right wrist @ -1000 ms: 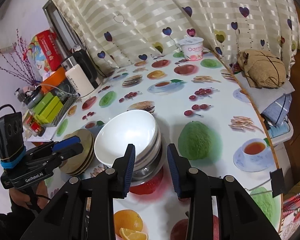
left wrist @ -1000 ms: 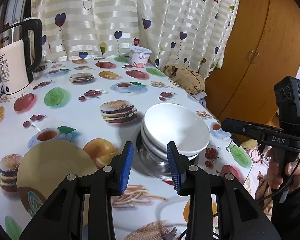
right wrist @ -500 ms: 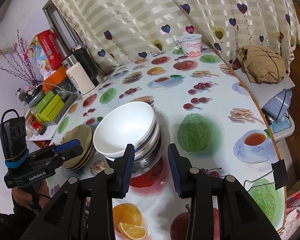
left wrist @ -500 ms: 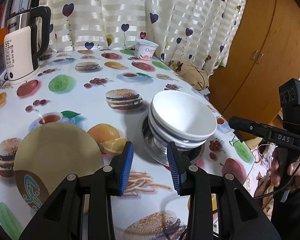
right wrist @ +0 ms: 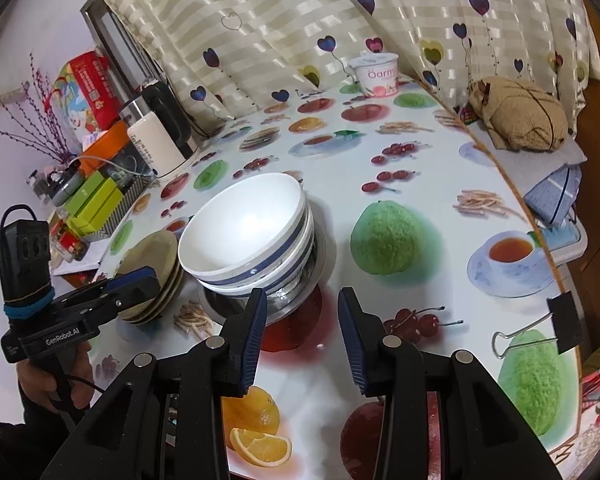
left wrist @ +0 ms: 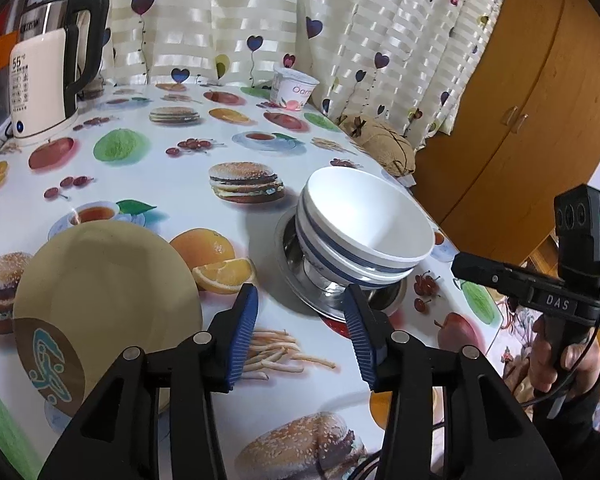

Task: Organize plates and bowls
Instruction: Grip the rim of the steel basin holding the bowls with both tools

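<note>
Glossy glazed bowls [left wrist: 364, 224] nest in a shiny metal dish [left wrist: 300, 284]; matt tan plates [left wrist: 100, 292]; glossy tablecloth [left wrist: 148, 184].

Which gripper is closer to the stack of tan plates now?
Left. The left gripper hovers over the tan plates, nearly touching; the right gripper is beyond the white bowls.

Over the last second the left wrist view has dropped lower and drawn back: the stack of white ceramic bowls with blue bands [left wrist: 360, 232], seen from above before, now shows its striped side and sits right of centre. The tan round plate [left wrist: 104, 300] has grown larger at lower left. In the right wrist view the bowl stack [right wrist: 252, 236] has risen from just above the blue finger pads [right wrist: 256, 332] toward mid-frame.
</note>
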Demonstrator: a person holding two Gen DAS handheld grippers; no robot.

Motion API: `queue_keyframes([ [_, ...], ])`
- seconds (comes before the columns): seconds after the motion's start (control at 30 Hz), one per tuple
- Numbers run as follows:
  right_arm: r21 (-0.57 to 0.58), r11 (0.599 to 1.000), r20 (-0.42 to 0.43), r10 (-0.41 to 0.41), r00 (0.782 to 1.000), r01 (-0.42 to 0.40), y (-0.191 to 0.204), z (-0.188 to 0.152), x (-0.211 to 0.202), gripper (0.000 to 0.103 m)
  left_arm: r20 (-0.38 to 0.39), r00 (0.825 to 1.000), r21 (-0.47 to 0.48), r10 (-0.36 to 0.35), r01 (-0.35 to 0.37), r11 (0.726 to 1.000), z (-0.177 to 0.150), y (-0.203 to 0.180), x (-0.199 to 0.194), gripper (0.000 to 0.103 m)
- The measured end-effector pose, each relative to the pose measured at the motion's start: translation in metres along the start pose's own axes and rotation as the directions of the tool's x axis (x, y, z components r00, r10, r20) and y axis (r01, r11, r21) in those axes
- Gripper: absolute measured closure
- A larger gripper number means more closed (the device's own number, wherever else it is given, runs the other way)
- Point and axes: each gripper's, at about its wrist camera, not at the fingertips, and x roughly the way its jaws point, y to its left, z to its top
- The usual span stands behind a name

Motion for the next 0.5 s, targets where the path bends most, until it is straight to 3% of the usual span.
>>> queue_keyframes([
  [0.07,0.007,1.0,-0.007,0.006,1.0,-0.006,-0.002,-0.001,0.003,0.067,-0.006,1.0,-0.009,0.0,0.0,1.0,0.002,0.002,0.003,0.057],
  [0.13,0.013,1.0,-0.012,0.008,1.0,-0.008,-0.004,0.0,0.007,0.076,-0.009,1.0,-0.009,0.006,-0.006,1.0,0.004,0.002,0.005,0.057],
  [0.23,0.034,0.999,-0.025,0.019,1.0,-0.018,-0.008,0.001,0.014,0.082,-0.016,1.0,-0.012,0.009,-0.009,1.0,0.008,0.003,0.009,0.057],
  [0.5,0.054,0.998,-0.048,-0.02,0.999,0.023,-0.012,0.012,0.035,0.083,-0.053,0.997,-0.02,0.06,-0.061,0.998,0.017,0.006,0.022,0.057],
])
